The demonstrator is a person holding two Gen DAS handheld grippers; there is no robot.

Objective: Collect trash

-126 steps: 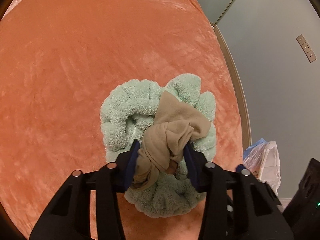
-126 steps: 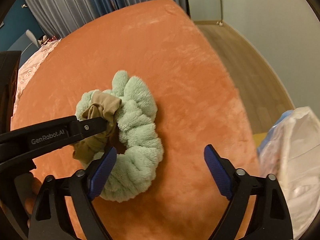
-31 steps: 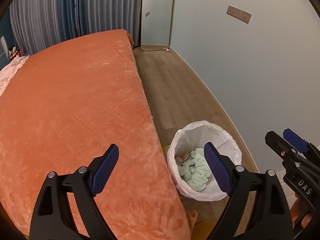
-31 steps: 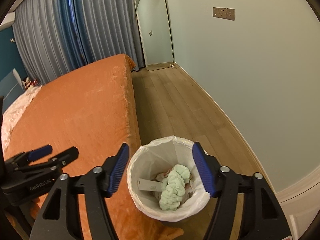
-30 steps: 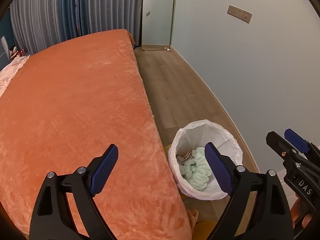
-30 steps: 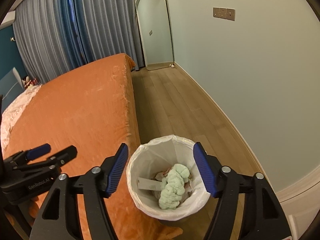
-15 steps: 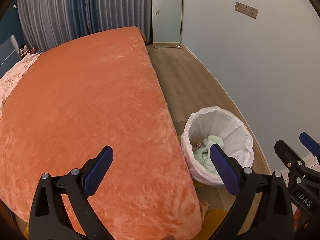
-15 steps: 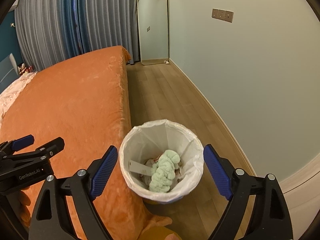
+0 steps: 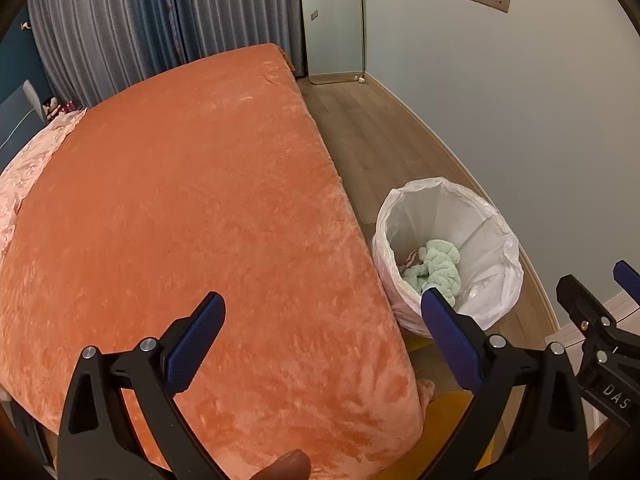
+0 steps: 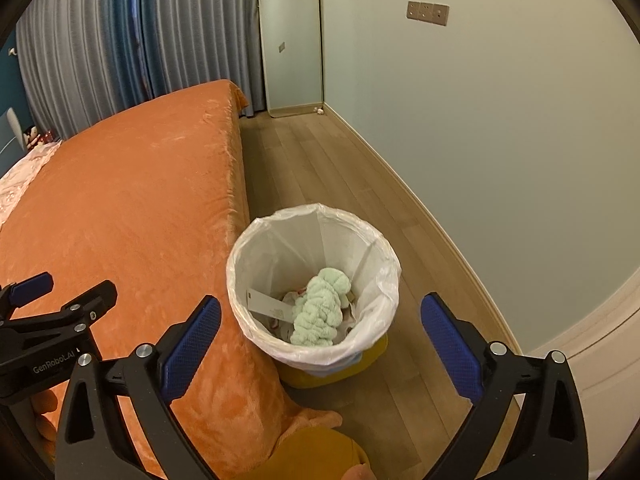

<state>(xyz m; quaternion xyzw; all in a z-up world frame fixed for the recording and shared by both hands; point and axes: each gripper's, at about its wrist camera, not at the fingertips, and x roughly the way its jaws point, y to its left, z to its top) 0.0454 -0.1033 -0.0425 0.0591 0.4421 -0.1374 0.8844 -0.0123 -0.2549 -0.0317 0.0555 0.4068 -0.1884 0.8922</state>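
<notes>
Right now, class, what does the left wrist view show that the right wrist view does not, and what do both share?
Only the left wrist view shows the right claw at its edge. Only the right wrist view shows the white paper tag inside the white-lined round waste bin, the bin's yellow base and the left claw. Both show the fluffy mint-green fabric, the orange plush bedcover and the tall leaning mirror.

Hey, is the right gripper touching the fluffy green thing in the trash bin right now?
Apart. In the right wrist view the right gripper is open and empty, and the fluffy green thing lies down inside the lined trash bin, below the fingertips.
</notes>
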